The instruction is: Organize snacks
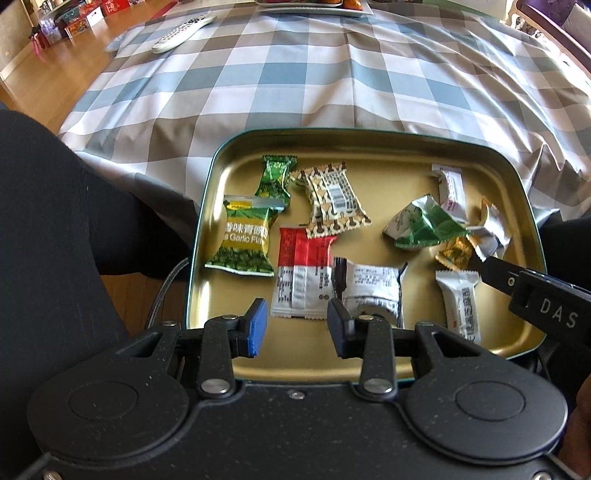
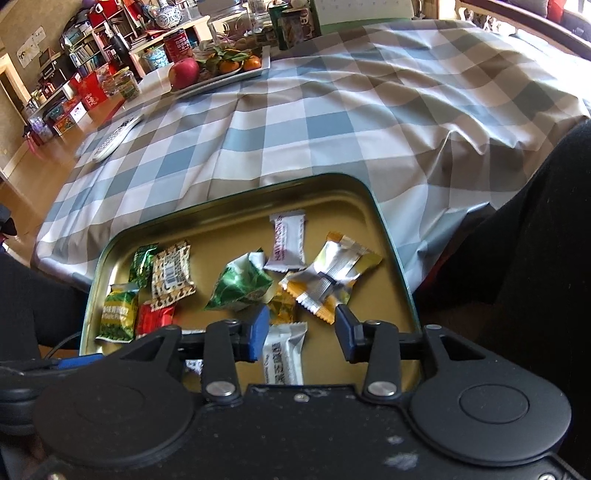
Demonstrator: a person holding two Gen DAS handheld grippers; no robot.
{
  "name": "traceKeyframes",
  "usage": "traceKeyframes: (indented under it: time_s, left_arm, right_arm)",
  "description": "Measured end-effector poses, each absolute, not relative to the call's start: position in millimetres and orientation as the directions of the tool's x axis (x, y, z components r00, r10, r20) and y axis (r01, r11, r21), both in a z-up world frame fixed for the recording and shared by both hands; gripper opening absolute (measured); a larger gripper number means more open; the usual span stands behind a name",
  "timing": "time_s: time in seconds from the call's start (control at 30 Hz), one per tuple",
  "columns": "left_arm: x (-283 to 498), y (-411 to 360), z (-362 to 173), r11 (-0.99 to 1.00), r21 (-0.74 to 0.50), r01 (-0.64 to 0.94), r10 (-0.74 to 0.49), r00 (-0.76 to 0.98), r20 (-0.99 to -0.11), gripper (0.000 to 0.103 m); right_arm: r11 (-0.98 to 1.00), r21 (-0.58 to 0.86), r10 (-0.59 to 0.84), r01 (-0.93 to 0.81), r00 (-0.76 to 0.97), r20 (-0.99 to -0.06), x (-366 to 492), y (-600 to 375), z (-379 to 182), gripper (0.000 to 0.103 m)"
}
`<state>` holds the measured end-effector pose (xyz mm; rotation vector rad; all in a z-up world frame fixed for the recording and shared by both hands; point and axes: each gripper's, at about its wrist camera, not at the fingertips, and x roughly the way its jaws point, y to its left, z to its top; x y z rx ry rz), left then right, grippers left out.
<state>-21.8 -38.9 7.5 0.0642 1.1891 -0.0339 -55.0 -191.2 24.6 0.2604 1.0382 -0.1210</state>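
Several snacks: wrapped packets lie loose in a shallow gold tray point(image 1: 524, 206) with a dark green rim.
Tray position: it sits at the near edge of the table point(image 1: 332, 74), which wears a blue, grey and white checked cloth.
Left side of tray: a green garlic-flavour packet point(image 1: 243, 236), a smaller green packet point(image 1: 275, 177) behind it, and a brown-patterned packet point(image 1: 332, 199) just beside them.
Middle: a red and white packet point(image 1: 301, 273) touches a white packet with dark ends point(image 1: 369, 286).
Right side: a crumpled green and white wrapper point(image 2: 243, 284), a white packet point(image 2: 288, 242), a silver and orange packet point(image 2: 328, 280) and a small yellow packet point(image 2: 282, 308) lie close together.
Left tool point(image 1: 295, 326): hovers above the tray's near edge, jaws partly apart, nothing between them.
Right tool point(image 2: 302, 332): jaws apart over a white packet with grey print point(image 2: 282, 352); pads clear of it.
Farther off: a white remote control point(image 1: 183, 31) and a fruit platter point(image 2: 221, 75) lie on the cloth.
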Motion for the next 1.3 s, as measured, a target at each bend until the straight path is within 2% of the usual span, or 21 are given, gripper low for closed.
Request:
traceKeyframes:
  time_s: [0.33, 1.3]
  left_arm:
    - [-28, -37, 8, 0.998, 0.036, 0.044, 0.015, 0.41, -0.912, 0.046]
    - [-23, -31, -8, 0.999, -0.028, 0.039, -0.04, 0.35, -0.936, 0.046]
  right_arm:
    - [0.973, 0.131, 0.018, 0.188, 0.51, -0.86, -65, -182, 22, 0.052]
    - [0.978, 0.106, 0.008, 0.181, 0.475, -0.88, -58, -177, 12, 0.055]
